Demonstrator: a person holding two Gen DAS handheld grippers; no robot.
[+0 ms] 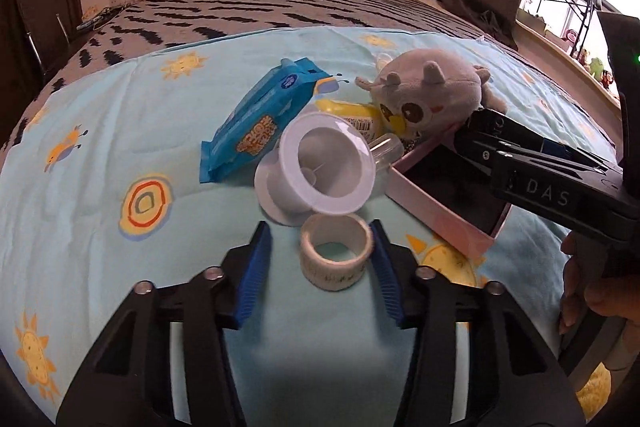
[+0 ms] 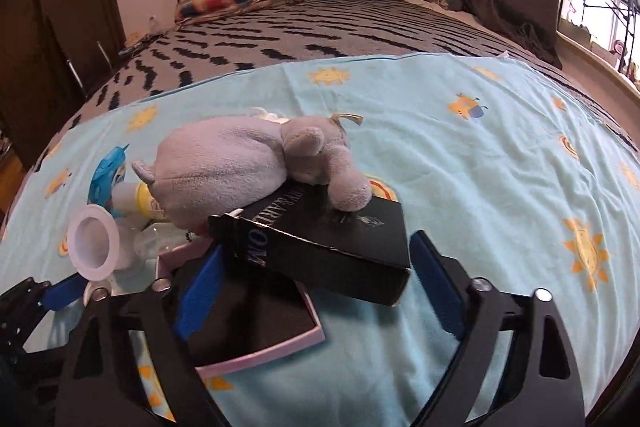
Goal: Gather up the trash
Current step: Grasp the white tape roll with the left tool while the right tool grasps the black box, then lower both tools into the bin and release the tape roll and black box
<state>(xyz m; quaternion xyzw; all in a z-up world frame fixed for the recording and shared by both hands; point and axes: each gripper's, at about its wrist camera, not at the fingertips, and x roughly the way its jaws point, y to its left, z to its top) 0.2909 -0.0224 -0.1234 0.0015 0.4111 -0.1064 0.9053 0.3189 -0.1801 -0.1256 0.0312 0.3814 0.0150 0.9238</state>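
I am only starting on the trash here — everything is still lying in one heap on the blue sheet (image 1: 100,131), and no bin or bag is showing in either view, so I judge nothing has been collected yet.

My left tongs (image 1: 318,259) are straddling the tape roll (image 1: 335,251). The right blue pad is touching or nearly touching the roll's side, while the left pad is standing clear of it, so they are not clenched on it and I am not calling it a grasp yet.

My right tongs (image 2: 316,277) are spread wide around the black box (image 2: 320,239), which is leaning on the rim of the pink tray (image 2: 256,355) with the grey plush toy (image 2: 240,167) resting partly on top. The pads are standing off its ends — released, not gripping.

Left to do, as I judge it: close on both pieces, lift them out, then come back for the blue wipes pack (image 1: 256,123), the white reel (image 1: 320,175) and the yellow bottle (image 1: 352,115).

The left camera is showing the tape roll, the toy's face and my other hand (image 1: 596,299) on the right tongs' handle; the roll is hidden from the right camera. The right camera alone is showing the box's lettered side and how the toy is sitting on it
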